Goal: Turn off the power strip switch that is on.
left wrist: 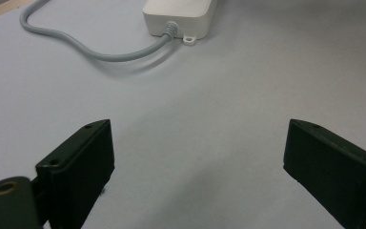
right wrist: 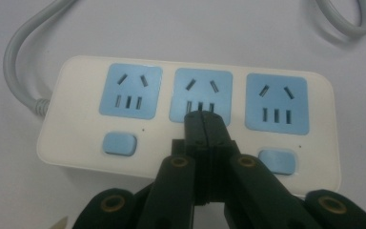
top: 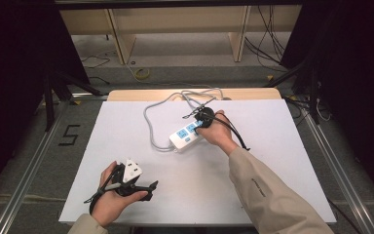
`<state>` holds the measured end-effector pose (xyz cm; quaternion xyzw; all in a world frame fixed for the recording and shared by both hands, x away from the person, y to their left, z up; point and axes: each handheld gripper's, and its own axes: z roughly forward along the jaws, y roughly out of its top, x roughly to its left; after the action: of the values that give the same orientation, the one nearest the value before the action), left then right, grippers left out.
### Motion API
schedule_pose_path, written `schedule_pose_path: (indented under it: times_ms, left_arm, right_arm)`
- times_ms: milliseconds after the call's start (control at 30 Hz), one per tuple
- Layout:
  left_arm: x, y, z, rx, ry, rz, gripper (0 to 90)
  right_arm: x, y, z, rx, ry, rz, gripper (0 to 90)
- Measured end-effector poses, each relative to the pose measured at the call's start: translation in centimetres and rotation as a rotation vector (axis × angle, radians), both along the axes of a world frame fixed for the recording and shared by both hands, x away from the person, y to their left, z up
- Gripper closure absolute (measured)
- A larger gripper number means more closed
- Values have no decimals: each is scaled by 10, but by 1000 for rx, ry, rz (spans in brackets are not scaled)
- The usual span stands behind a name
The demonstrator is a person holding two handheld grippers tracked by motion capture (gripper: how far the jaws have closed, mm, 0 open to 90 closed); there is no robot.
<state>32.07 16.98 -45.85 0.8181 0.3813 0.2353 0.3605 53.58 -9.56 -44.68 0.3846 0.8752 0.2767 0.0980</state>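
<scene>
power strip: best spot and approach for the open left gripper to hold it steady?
Probably the power strip's cord end, jaws across its short width, coming from above. The body is a flat white bar lying face up, narrow enough to span there. The left gripper is open; that end faces it. The shut right gripper sits over the middle switch, so stay clear.

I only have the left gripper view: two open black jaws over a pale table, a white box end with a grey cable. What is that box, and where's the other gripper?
Observer: It is a white plastic power strip with three blue socket panels, each with a blue button below it.
Operator: And the right gripper?
Observer: The right gripper is shut, its tips over the middle button's place, at the lower edge of the middle blue socket panel. Whether it presses, I cannot tell.
Operator: Where does the grey cable run?
Observer: The grey cable loops away toward the far edge of the white table.
</scene>
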Motion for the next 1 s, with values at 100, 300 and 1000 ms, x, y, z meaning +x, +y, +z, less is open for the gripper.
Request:
schedule_pose_path:
  times_ms: [100, 300, 1000]
  left_arm:
    - [0, 0, 0, 1, 1, -1, 96]
    - [0, 0, 0, 1, 1, -1, 96]
    - [0, 0, 0, 2, 0, -2, 97]
  right_arm:
    - [0, 1, 0, -3, 2, -2, 900]
    - [0, 2, 1, -14, 6, 0, 900]
    - [-1, 3, 0, -21, 6, -1, 900]
